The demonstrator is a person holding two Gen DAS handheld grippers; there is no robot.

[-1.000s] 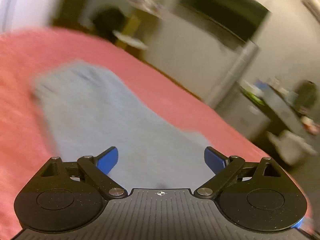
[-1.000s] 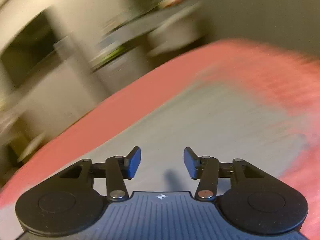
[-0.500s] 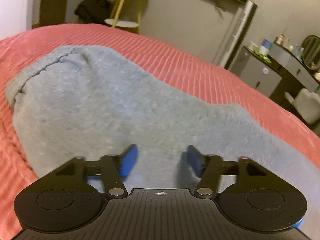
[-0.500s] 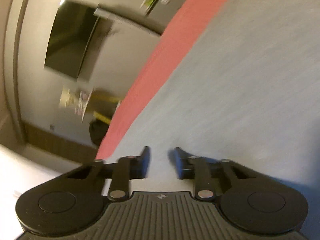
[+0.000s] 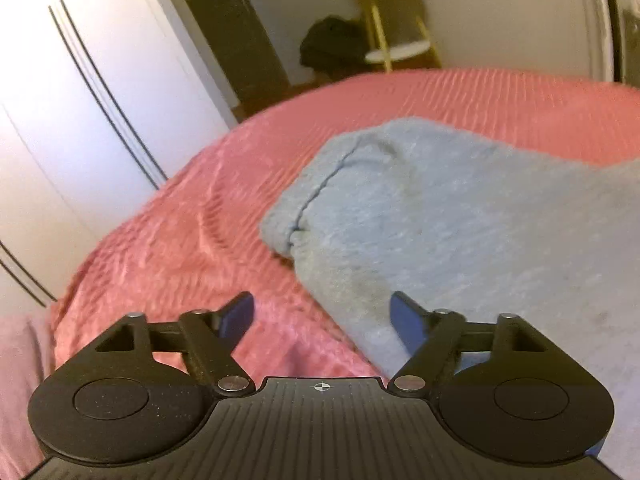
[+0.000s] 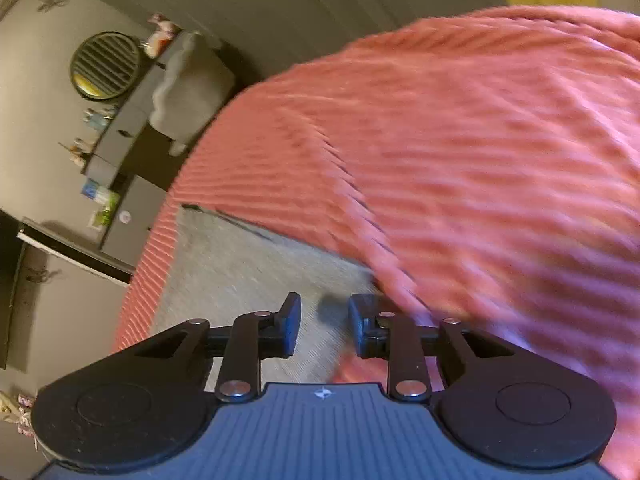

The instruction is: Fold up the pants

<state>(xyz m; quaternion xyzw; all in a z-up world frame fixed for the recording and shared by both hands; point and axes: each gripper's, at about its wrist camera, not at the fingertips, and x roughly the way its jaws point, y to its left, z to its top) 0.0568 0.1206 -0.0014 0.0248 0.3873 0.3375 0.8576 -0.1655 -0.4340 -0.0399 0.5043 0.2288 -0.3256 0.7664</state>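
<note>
Both tongs released over the grey pants on the pink bed, lining up the next fold.

My left tongs point(image 5: 322, 316) are opening, empty, straddling the near edge of the pants point(image 5: 460, 216), whose seamed end lies far-left on the bed point(image 5: 168, 248). My right tongs point(image 6: 324, 326) are opening too, nothing pinched, above the pants' right edge point(image 6: 240, 272). I'd drop both onto matching corners, pinch all layers, then lift evenly.

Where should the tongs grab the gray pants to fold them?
Probably at the cuffed end of the gray pants with the stitched hem, coming in from the bare pink bedspread side. That end bulges up off the bed, so one pad could slip under the edge. The left tongs, opening with nothing between the pads, already straddle that edge.
</note>
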